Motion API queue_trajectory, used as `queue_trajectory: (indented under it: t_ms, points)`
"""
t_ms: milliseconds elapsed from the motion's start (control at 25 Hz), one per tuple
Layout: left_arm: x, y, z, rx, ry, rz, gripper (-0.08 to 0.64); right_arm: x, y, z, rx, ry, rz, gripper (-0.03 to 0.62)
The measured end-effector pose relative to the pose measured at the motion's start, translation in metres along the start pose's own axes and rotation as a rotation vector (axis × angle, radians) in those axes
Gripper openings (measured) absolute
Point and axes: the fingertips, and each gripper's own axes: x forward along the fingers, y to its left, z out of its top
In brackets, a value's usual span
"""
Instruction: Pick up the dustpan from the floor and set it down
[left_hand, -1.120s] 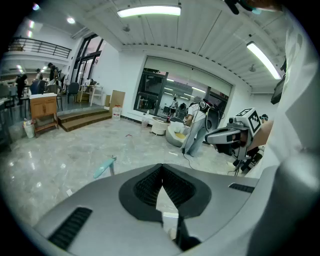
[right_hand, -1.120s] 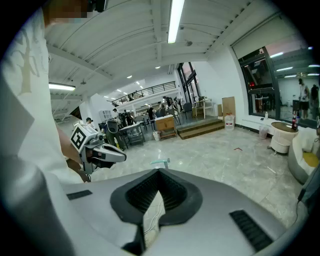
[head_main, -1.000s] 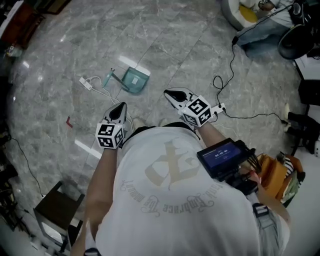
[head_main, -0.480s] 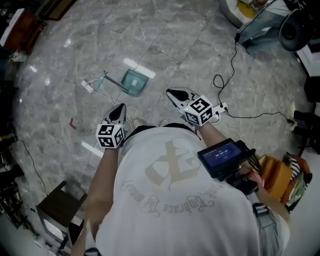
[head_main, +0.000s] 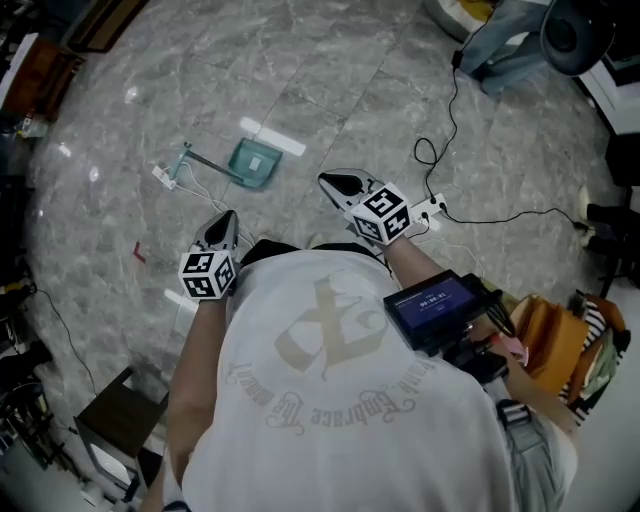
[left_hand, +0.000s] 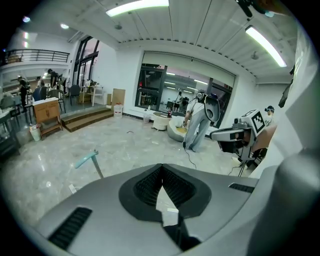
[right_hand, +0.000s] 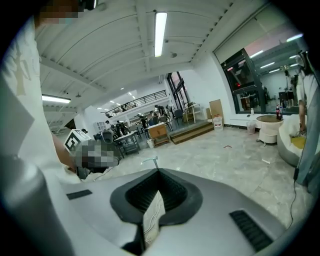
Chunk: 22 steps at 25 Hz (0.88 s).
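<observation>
The person is holding the left tongs (head_main: 226, 217) out ahead of the torso, tips sloping down toward the floor, with the left forearm (head_main: 195, 350) reaching forward behind them. Their jaws are pressing together with nothing between them. The right tongs (head_main: 328, 181) are pointing forward and toward the left tongs, tilting slightly downward, with the right forearm (head_main: 410, 262) extending beside the body. Those jaws are also meeting at the tips, gripping nothing. The two tongs are hanging side by side without touching.

Tip-to-tip jaws of the left gripper (left_hand: 162, 167) in the foreground, teal dustpan handle (left_hand: 87, 160) sticking up from the marble floor (left_hand: 125, 145) beyond-left of it, right gripper (left_hand: 220, 134) beyond-right, standing person (left_hand: 197, 125) farther behind.
</observation>
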Motion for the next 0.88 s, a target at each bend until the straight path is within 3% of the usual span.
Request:
queue_trajectory:
  t_ms: [200,880]
  points:
    - [0.002,0.007,0.008,0.011,-0.012,0.013,0.011,0.005,-0.002,0.011,-0.017,-0.031,0.006,0.017]
    - [0.032,0.008,0.024,0.034,0.005,-0.064,0.012,0.006,-0.016,0.025,-0.009,-0.025,-0.043,0.017]
